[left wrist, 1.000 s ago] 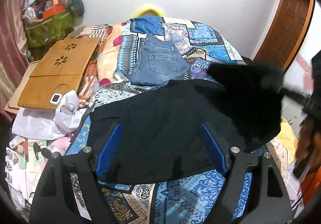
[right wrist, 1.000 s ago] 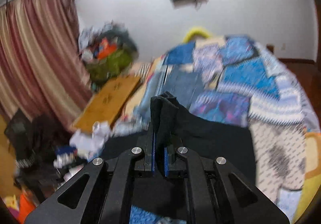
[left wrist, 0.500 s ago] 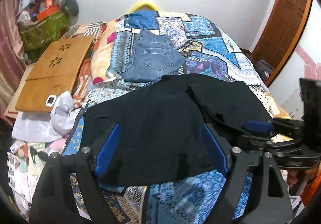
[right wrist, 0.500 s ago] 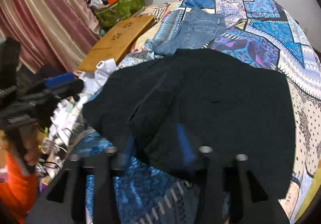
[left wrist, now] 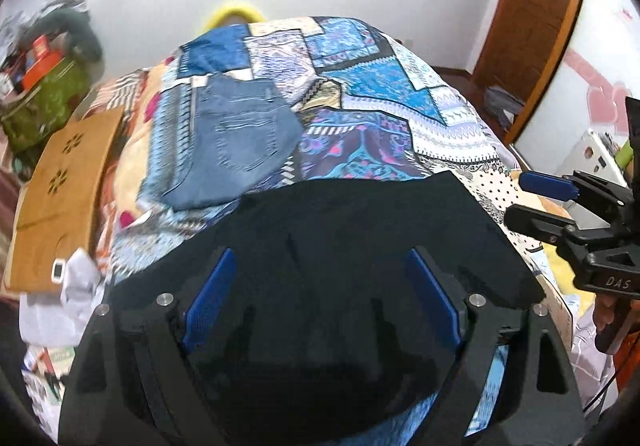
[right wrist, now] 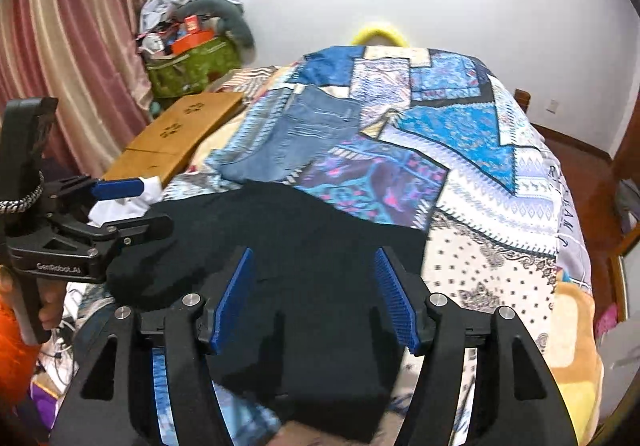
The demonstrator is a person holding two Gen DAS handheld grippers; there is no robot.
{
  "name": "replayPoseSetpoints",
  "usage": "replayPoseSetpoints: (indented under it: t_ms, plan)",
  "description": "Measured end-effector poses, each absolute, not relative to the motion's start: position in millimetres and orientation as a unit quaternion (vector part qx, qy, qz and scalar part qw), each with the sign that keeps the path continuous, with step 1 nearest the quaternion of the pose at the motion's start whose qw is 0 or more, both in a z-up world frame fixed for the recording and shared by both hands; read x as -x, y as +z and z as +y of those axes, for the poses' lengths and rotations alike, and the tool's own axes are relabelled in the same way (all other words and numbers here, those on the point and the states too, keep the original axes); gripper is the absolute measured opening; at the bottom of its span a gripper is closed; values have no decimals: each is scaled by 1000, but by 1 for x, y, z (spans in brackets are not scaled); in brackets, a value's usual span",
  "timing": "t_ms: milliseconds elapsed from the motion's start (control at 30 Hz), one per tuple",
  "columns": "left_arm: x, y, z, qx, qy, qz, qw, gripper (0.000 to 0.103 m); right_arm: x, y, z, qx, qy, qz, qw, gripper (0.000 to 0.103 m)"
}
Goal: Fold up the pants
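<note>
- Black pants (left wrist: 352,246) lie flat on the patchwork bed cover (left wrist: 360,94).
- Left gripper (left wrist: 320,294) hangs over them, jaws wide apart, holding nothing.
- Right gripper (right wrist: 314,294) too, jaws apart.

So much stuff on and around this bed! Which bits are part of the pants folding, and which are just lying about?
Part of the job:
- black pants, spread on the bed
- left tool, open
- right tool, open

Just lying about:
- folded jeans
- patterned bedspread
- wooden board
- green bag
- white cloth
</note>
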State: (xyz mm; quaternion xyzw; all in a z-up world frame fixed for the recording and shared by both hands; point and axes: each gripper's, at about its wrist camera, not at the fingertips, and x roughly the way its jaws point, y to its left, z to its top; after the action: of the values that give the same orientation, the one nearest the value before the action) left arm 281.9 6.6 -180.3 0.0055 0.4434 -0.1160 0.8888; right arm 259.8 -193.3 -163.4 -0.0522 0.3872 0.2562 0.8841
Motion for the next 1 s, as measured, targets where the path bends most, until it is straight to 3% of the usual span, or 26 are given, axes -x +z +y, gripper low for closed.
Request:
replayPoseSetpoints:
  t_ms: [433,1000]
  plan:
    - [-331,-257,-40,-99,-114,514,844,88,-302,-240,-201,52,277,489,825,60]
    - [-280,-252,-15,-79,-96,502,856,98,-256,-239,-241,24,236,493,837,64]
